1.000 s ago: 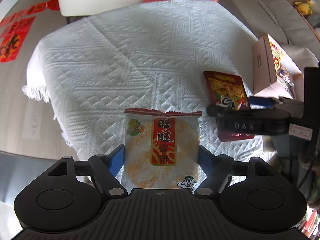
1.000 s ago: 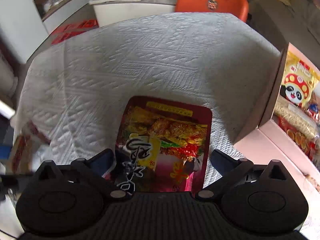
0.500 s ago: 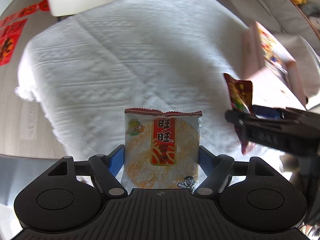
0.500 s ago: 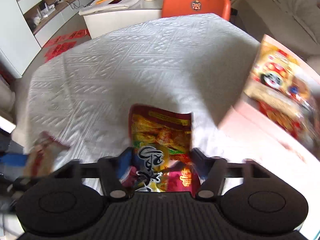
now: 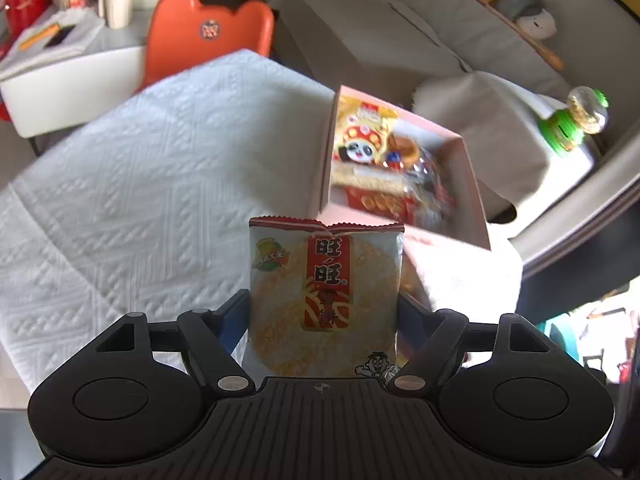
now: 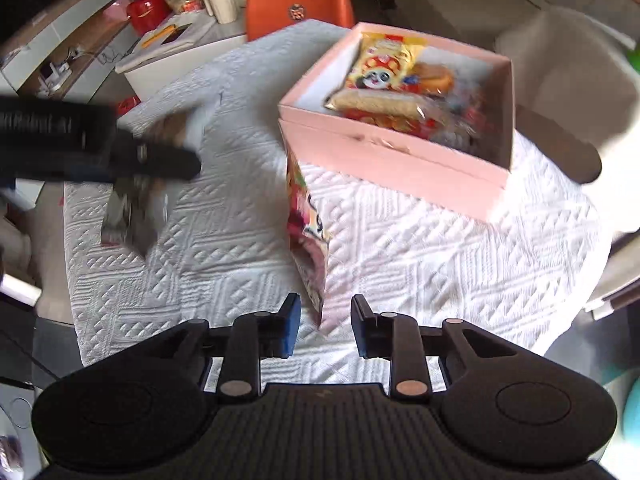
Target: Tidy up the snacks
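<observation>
My left gripper is shut on a white and orange rice cracker packet, held upright above the white tablecloth. It also shows blurred in the right wrist view. The pink snack box stands open to the right, full of packets; it also shows in the right wrist view. In the right wrist view a red snack packet stands edge-on between my right gripper's jaws. The jaws stand apart with gaps on both sides of the packet, so grip cannot be told.
An orange chair stands behind the table, with a white side table of cups and jars to its left. A grey sofa with plush toys is at the back right. The table's edge runs close to the box on the right.
Both grippers have lifted and swung right toward the pink box. The red packet has turned from flat to edge-on in the right gripper, whose jaws have narrowed.
</observation>
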The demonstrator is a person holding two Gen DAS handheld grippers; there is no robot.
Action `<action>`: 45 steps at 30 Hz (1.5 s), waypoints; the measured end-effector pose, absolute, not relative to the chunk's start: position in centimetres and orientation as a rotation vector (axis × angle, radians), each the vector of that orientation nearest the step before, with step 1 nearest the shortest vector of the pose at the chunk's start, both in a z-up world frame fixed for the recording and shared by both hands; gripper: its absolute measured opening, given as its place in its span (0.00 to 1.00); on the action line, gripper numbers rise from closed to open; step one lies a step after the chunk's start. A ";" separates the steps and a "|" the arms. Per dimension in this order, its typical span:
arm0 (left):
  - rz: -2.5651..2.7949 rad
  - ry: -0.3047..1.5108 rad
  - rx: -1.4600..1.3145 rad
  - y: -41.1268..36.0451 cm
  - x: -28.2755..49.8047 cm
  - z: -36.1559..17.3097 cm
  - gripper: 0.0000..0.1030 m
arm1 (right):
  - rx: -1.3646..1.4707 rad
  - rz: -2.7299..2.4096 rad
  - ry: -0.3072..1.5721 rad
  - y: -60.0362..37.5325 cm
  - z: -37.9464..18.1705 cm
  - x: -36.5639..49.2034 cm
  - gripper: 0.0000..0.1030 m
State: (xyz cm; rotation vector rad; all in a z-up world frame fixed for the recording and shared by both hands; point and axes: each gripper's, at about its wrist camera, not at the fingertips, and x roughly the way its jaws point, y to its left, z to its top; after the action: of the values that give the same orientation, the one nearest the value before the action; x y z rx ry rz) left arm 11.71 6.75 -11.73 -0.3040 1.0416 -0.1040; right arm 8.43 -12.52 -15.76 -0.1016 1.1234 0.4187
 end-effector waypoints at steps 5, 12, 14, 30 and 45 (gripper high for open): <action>0.022 1.097 -0.333 8.4 11.7 -13.6 0.79 | -0.146 0.452 1.058 -13.5 -15.6 7.8 0.66; 0.007 1.215 -0.370 8.9 9.7 -17.0 0.79 | -0.236 0.434 0.992 -12.7 -16.4 9.0 0.71; -0.013 1.234 -0.382 8.9 9.3 -17.7 0.79 | -0.290 0.455 0.949 -12.3 -17.1 10.2 0.74; -0.006 1.287 -0.414 10.8 6.7 -20.1 0.79 | -0.460 0.636 1.077 -8.0 -22.6 10.3 0.96; -0.084 1.206 -0.325 6.9 8.3 -15.7 0.79 | -0.180 0.472 1.106 -12.9 -14.9 8.1 0.64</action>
State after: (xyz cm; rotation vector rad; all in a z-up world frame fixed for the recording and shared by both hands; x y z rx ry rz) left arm 8.28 6.92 -15.74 -0.3253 1.2064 -0.0843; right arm 8.11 -12.87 -14.85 -0.1795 1.1065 0.4725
